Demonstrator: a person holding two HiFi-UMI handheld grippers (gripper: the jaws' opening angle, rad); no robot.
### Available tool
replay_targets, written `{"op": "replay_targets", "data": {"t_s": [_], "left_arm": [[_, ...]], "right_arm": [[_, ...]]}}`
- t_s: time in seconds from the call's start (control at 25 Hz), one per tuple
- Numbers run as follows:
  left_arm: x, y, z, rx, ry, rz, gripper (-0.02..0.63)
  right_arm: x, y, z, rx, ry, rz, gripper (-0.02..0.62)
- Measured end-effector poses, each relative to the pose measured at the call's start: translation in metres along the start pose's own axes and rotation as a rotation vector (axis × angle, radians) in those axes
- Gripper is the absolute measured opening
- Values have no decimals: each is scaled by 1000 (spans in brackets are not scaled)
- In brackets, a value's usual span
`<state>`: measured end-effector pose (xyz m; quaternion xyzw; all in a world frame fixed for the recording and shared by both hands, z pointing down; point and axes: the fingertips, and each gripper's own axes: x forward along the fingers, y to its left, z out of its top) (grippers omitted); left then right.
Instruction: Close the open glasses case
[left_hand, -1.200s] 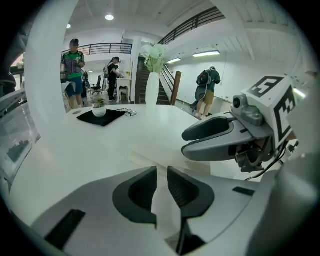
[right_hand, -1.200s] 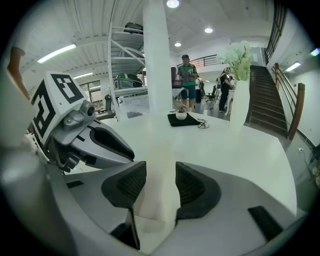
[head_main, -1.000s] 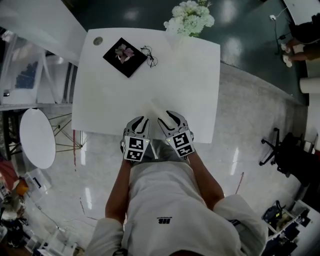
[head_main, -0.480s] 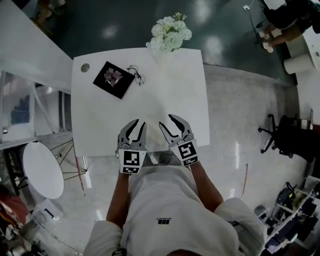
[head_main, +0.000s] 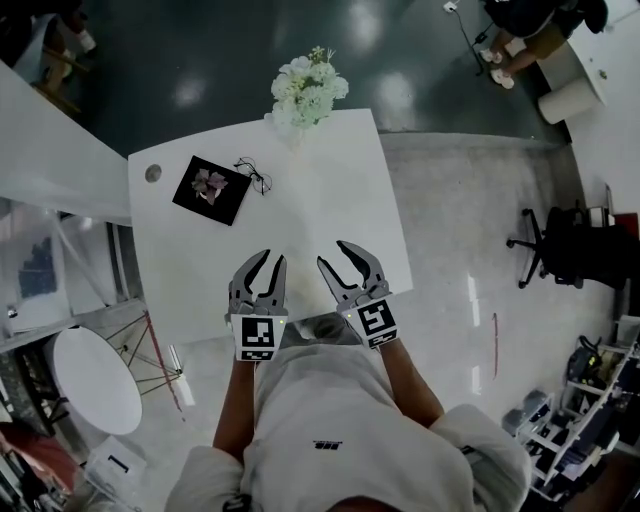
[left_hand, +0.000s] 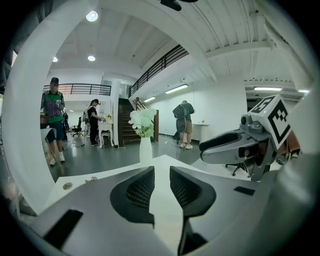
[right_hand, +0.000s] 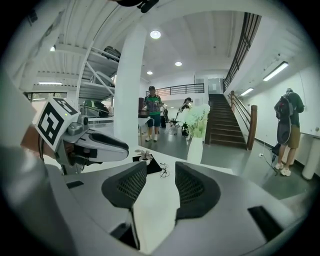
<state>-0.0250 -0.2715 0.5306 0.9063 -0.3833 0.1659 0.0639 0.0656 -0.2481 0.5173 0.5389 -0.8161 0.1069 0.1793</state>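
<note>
At the bottom of the head view the person stands at the near edge of a white table (head_main: 330, 190), holding both grippers side by side over that edge. The left gripper (head_main: 270, 262) has its jaws apart, and its own view shows only bare table top between them. The right gripper (head_main: 335, 257) is also spread open, with nothing between its jaws.

Farther up, toward the table's upper left corner, lies the glasses case (head_main: 210, 190). It shows as a flat black square with a pale pink floral shape on it, and it is well apart from both grippers. A pair of thin-framed glasses (head_main: 253, 176) rests just beside its upper right side. A small round disc (head_main: 152, 173) sits left of the case, near the table's left edge.

At the far edge, top centre of the frame, stands a vase of white flowers (head_main: 307, 88). Beyond the table is dark glossy floor. An office chair (head_main: 545, 245) stands at the right, and people (left_hand: 54, 117) are in the distance.
</note>
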Motion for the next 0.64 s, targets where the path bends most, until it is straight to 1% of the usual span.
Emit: {"op": "replay_targets", "data": {"t_s": [0.16, 0.36, 0.64], "left_arm": [[-8, -8, 7, 7, -3, 14, 109], [-22, -25, 9, 36, 13, 54, 107], [-44, -66, 3, 33, 13, 100, 106]], "right_arm": [[-15, -3, 4, -10, -15, 1, 181], [-37, -4, 2, -10, -40, 17, 181], [-77, -5, -8, -18, -72, 41, 175]]}}
